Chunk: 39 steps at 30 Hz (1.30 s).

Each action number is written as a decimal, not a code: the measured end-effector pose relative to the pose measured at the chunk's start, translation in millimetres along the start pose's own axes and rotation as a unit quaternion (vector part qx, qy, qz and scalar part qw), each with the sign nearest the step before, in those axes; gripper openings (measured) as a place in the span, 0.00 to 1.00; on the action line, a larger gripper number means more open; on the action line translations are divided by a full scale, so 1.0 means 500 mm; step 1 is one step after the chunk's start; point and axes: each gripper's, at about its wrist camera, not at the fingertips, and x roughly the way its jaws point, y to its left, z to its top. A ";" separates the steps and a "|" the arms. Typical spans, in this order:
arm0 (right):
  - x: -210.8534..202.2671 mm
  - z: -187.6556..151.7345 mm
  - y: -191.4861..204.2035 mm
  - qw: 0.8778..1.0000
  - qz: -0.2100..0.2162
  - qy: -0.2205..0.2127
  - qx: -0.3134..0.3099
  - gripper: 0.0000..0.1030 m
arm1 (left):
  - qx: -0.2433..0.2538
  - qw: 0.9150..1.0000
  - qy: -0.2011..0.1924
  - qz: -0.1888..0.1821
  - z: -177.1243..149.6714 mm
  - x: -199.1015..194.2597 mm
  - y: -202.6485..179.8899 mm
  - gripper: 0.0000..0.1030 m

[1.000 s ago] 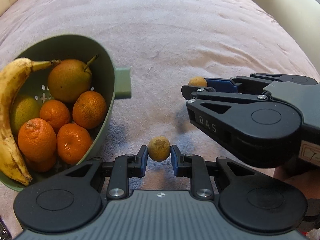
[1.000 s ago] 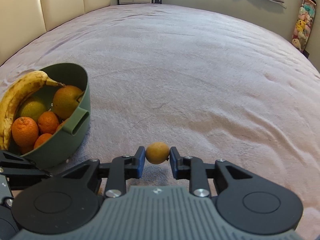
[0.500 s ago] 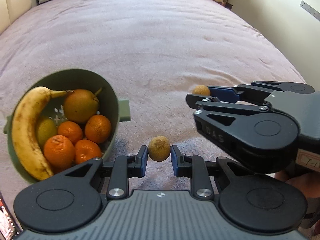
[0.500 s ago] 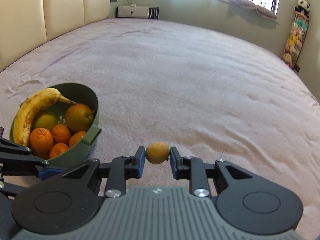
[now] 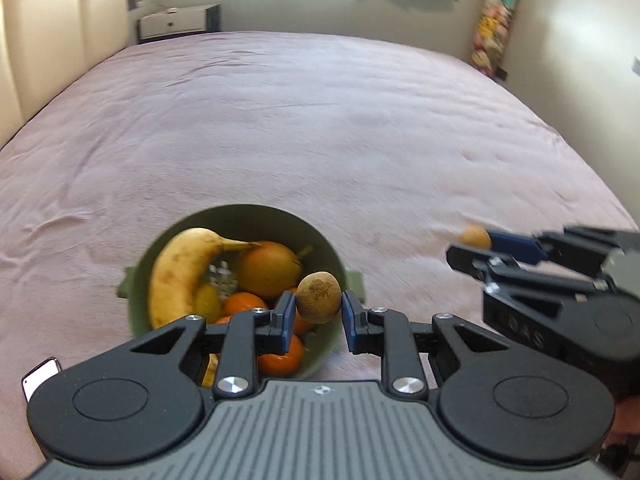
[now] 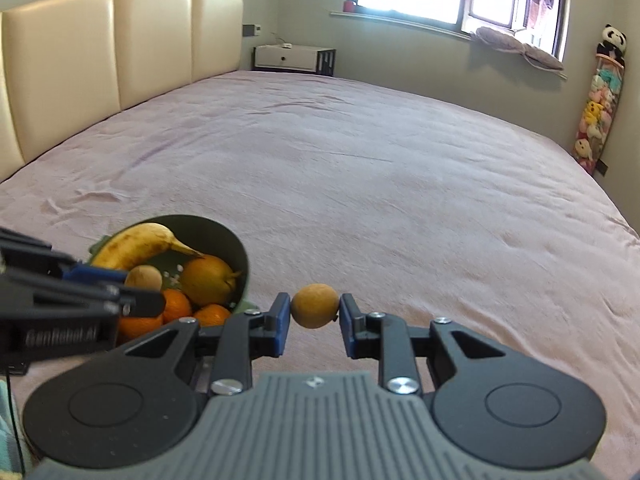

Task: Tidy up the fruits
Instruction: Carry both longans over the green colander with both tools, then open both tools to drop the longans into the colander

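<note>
The bowl (image 5: 240, 220) is dull green, with small white holes in its floor. The banana (image 5: 176, 276) in it is yellow with brown freckles and a dark tip. The pear (image 5: 268, 270) is golden brown, the tangerines (image 5: 280, 356) bright orange, and one fruit (image 5: 208, 300) is yellow-green. The small round fruit (image 5: 319, 298) between the blue pads (image 5: 285, 320) is dull tan with dark speckles; the other small fruit (image 6: 315, 305) is a warmer ochre. The bed cover (image 6: 360, 168) is pale mauve pink, the headboard (image 6: 100, 56) cream.
</note>
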 end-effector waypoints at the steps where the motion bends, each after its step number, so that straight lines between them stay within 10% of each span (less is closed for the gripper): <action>1: -0.002 0.004 0.006 1.000 0.004 -0.002 -0.002 0.22 | -0.005 1.000 -0.002 0.002 0.003 -0.001 0.008 0.26; 39: 0.199 0.032 0.167 0.984 0.076 0.058 -0.148 0.22 | -0.098 0.993 0.053 0.027 0.007 0.150 0.144 0.26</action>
